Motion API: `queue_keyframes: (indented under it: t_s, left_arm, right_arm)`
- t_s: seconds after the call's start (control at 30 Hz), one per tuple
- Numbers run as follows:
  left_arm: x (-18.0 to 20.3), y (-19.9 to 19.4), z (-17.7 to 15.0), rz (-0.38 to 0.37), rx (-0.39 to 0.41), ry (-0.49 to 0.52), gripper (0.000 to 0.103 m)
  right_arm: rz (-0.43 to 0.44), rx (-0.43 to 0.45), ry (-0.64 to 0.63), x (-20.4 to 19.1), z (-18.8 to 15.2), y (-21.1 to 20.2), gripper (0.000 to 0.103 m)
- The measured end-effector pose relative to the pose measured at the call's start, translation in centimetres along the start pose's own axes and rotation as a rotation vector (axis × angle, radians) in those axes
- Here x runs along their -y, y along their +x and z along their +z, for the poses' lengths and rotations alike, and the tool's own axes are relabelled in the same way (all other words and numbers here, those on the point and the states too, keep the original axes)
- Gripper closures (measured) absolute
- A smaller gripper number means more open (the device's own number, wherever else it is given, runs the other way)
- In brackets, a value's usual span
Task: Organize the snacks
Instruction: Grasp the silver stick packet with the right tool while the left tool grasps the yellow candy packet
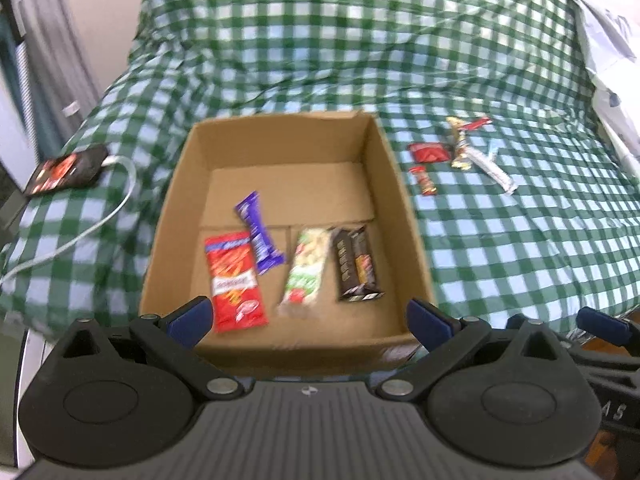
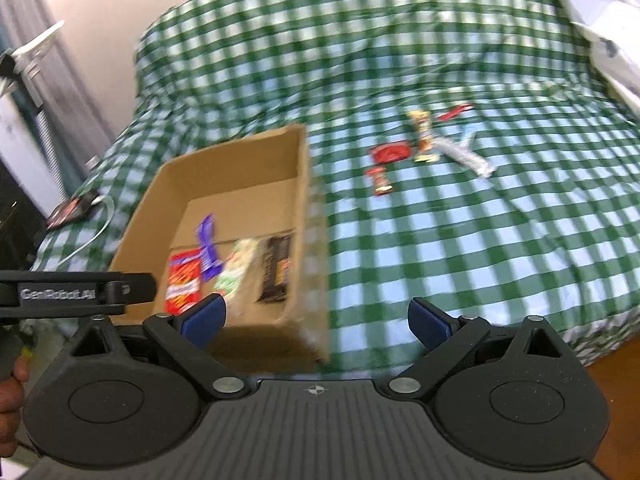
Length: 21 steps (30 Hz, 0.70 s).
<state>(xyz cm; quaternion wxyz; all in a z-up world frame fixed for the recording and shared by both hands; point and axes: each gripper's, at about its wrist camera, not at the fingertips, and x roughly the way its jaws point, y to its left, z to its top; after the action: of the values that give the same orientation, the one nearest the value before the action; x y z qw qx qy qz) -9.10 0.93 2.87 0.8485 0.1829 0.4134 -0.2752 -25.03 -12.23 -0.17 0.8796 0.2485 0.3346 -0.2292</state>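
An open cardboard box [image 1: 394, 184] [image 2: 304, 184] rests on the bed. Inside lie a red packet [image 1: 234, 280] [image 2: 183, 282], a purple bar [image 1: 258, 238] [image 2: 208, 254], a clear green-and-white packet [image 1: 306, 270] [image 2: 238, 272] and a dark brown bar [image 1: 358, 266] [image 2: 277, 272]. Several small snacks [image 1: 460, 152] [image 2: 424, 140] lie loose on the cover to the box's right. My left gripper [image 1: 308, 320] is open above the box's near rim, with nothing between its fingers. My right gripper [image 2: 316, 320] is open too, over the box's right front corner and likewise empty.
The bed carries a green-and-white checked cover [image 1: 520, 248] [image 2: 460, 248]. A phone [image 1: 66, 170] [image 2: 74, 210] with a white cable [image 1: 104, 220] lies at the left edge. A white pillow [image 1: 608, 40] sits at the far right. Wooden floor [image 2: 616, 376] shows below the bed.
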Motion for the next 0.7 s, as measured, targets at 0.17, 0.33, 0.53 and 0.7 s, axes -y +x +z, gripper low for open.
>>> queue_keyframes:
  t_s: [0.17, 0.33, 0.53, 0.7]
  left_arm:
    - [3.7, 1.3, 3.1, -0.041, 0.004, 0.059, 0.0]
    - [7.9, 4.1, 7.2, -0.052, 0.009, 0.124, 0.0]
    - [11.8, 10.5, 13.7, -0.086, -0.011, 0.146, 0.0]
    - [15.4, 18.6, 18.8, -0.11, -0.057, 0.167, 0.0]
  right_arm:
    - [-0.084, 0.046, 0.061, 4.3, 1.9, 0.4, 0.005]
    - [-0.156, 0.073, 0.099, 8.3, 3.6, 2.1, 0.005]
    - [-0.212, 0.113, 0.095, 12.5, 6.7, 6.3, 0.005]
    - [-0.26, 0.157, 0.032, 16.1, 10.1, 12.6, 0.005]
